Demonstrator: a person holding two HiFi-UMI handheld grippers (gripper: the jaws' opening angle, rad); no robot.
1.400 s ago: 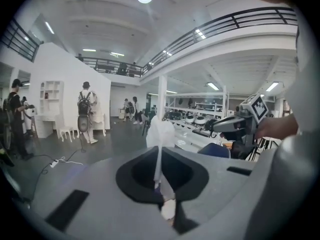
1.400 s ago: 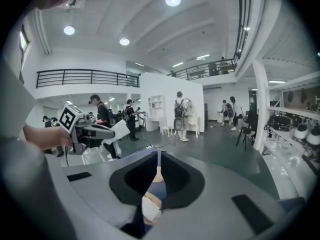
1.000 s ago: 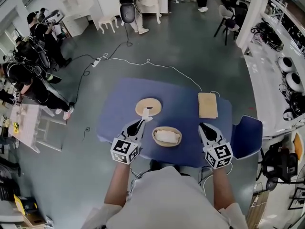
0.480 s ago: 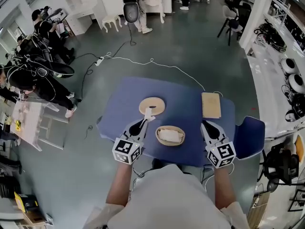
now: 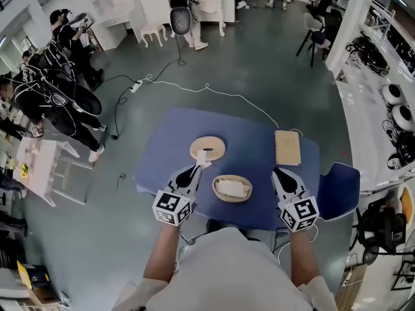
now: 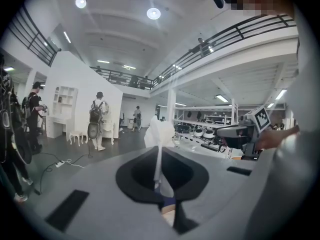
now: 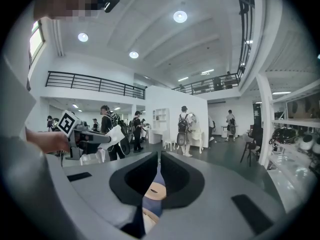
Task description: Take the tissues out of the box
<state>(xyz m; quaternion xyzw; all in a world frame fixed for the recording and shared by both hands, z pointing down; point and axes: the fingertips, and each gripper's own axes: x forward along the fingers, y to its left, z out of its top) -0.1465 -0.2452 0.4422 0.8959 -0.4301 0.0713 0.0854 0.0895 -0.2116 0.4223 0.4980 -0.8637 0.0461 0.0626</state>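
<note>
The left tongs (image 5: 197,168) are pinched tight on a crumpled white tissue (image 6: 159,133), held just left of the shallow oval wooden box (image 5: 232,188) on the blue table (image 5: 253,154). More tissue seems to lie inside the box. The right tongs (image 5: 278,172), closed and empty, flank its other side.

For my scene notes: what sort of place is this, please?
Probably a large indoor lab or workshop hall: a railed mezzanine, equipment shelves along the wall, and several people wearing gear.

No legible text, no brands, no numbers, no signs on anything in view
</note>
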